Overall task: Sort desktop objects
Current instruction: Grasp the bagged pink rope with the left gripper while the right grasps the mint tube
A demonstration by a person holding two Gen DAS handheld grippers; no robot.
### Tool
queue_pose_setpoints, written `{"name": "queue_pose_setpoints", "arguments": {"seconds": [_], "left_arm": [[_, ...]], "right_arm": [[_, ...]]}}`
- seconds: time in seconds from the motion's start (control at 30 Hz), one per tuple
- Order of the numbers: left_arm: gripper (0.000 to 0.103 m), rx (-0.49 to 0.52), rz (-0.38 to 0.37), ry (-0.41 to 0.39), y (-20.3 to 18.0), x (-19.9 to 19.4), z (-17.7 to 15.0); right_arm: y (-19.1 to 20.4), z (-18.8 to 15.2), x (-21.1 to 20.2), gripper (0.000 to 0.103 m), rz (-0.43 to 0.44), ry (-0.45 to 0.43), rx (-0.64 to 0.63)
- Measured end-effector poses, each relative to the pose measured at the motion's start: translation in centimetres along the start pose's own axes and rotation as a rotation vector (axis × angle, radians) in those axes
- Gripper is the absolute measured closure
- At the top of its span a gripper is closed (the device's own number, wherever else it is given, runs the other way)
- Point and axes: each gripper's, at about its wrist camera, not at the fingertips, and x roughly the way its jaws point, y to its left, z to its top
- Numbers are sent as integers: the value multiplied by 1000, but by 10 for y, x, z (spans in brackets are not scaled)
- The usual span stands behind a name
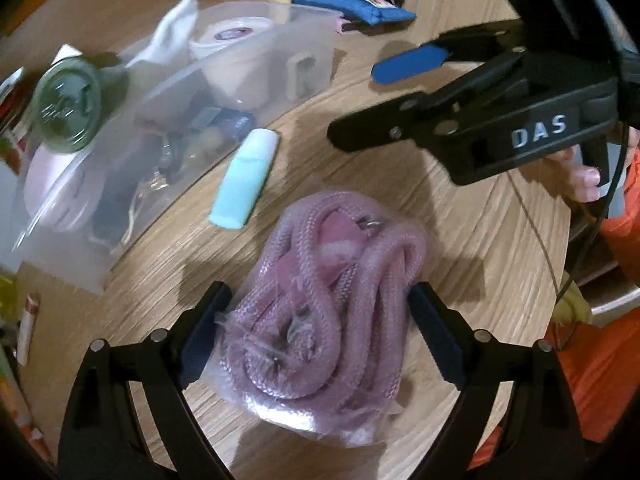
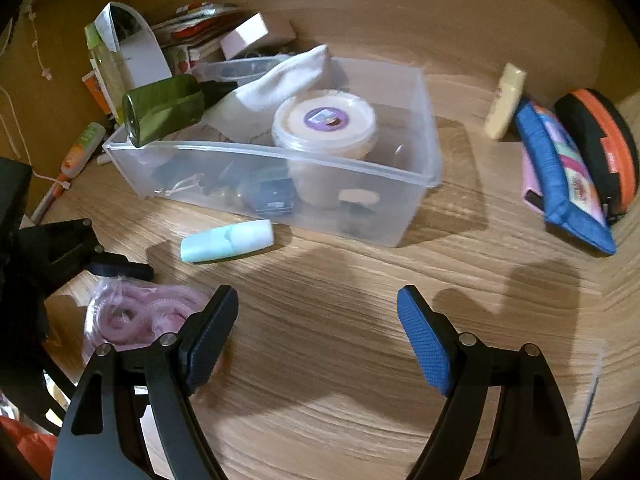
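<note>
Your left gripper (image 1: 316, 334) is spread wide with the bagged pink rope (image 1: 332, 300) sitting between its 2 pads; the pads flank the bundle at its sides, and whether they touch the plastic yet is hard to tell, but they are not squeezing it. You look to be at the pickup step for this item.

Ahead of that gripper and to its left lies the mint-green tube (image 1: 246, 178), loose on the wooden table (image 1: 460, 248), and just beyond it the clear plastic bin (image 1: 120, 216), already loaded with a tub, a green bottle and a sock.

Your right gripper (image 2: 318, 334) is spread too, with nothing between its pads, hovering over bare table; the rope bag is off to its left, the bin straight ahead.

Next, you would likely close the left pads on the middle of the coil, not just the loose film, which could slip, then carry it forward-left to the bin.
</note>
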Motion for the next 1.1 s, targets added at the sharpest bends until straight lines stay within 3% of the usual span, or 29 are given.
{"name": "queue_pose_setpoints", "arguments": {"seconds": [0.23, 0.47, 0.6, 0.87, 1.0, 1.1], "left_arm": [[29, -87, 55, -72, 14, -23, -35], [32, -223, 143, -83, 43, -44, -67], [32, -278, 182, -84, 55, -53, -78], [31, -255, 189, -86, 50, -56, -81], [30, -244, 156, -85, 47, -53, -76], [32, -247, 147, -89, 49, -55, -76]], "right_arm": [[26, 12, 26, 24, 60, 49, -22], [54, 22, 48, 24, 84, 98, -42], [65, 26, 56, 23, 50, 103, -78], [81, 29, 65, 21, 9, 81, -140], [82, 28, 65, 32, 23, 66, -141], [81, 25, 61, 32, 45, 61, -133]]}}
